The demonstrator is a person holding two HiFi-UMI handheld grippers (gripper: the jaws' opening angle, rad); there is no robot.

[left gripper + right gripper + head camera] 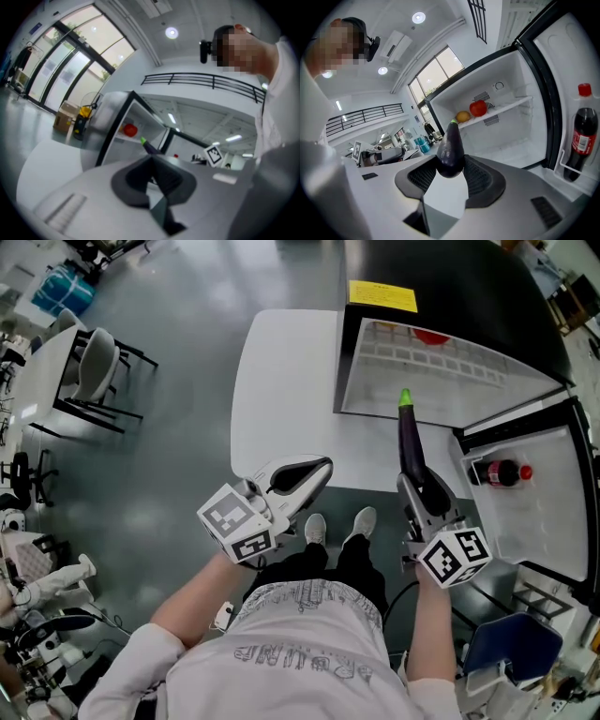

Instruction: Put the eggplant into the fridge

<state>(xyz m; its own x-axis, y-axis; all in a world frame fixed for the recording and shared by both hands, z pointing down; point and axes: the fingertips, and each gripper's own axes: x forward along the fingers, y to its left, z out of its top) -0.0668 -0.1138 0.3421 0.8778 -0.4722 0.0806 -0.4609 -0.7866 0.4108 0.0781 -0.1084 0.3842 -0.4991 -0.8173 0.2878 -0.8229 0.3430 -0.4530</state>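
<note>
Item one, left tongs [322, 471]: shut pad to pad with nothing in them, held idle over the near edge of the white, round-cornered counter [281, 381]. My left forearm is bent in front of my body and the tool lies about level, pointing toward the fridge.

Item two, right tongs [413, 476]: closed on the fat end of the long, dark purple eggplant with a green stem tip [407, 432]. The eggplant sticks out forward, stem first. My right arm reaches ahead and the tool dips slightly toward the opening.

Item three, black fridge with a white interior [450, 367]: open, its door [553, 502] swung out to the right and holding a red-capped cola bottle [500, 472]. On the white shelf [506, 107] sit a red tomato [478, 108] and an orange fruit [462, 116].

Progress, by my judgement: door open and eggplant gripped, both done. The stem is only at the fridge mouth. Left to do: carry it inside, set it down, let go.
</note>
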